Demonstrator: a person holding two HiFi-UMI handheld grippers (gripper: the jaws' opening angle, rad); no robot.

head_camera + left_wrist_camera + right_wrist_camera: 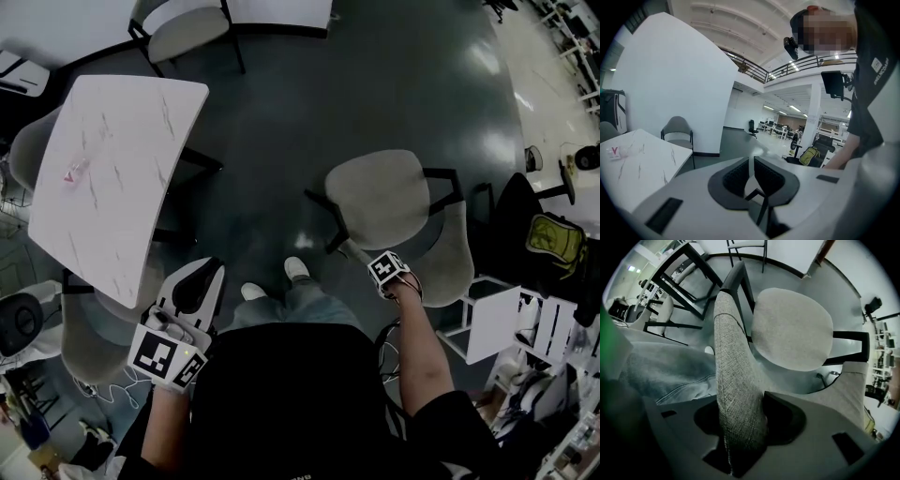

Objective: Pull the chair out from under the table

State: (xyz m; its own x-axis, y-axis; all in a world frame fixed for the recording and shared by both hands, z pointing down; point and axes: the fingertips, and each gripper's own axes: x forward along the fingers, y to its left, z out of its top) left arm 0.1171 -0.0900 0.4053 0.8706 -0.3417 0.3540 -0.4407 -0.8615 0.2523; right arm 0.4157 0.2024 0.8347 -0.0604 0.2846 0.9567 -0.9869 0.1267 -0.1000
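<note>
The right tool [740,430] grips the top edge of the backrest [733,371], a ready handle for dragging. The chair [384,199] stands just beyond it, well clear of the counter [112,159]. The left tool [752,177] hangs closed, empty.

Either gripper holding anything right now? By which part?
The right gripper clamps the chair by the top edge of its backrest; the left gripper is shut, empty.

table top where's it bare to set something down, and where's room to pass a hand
The table top is bare except a small pink item near its left edge. Open floor lies between the table and the grey chair. It is crowded at the right, round the yellow backpack.
</note>
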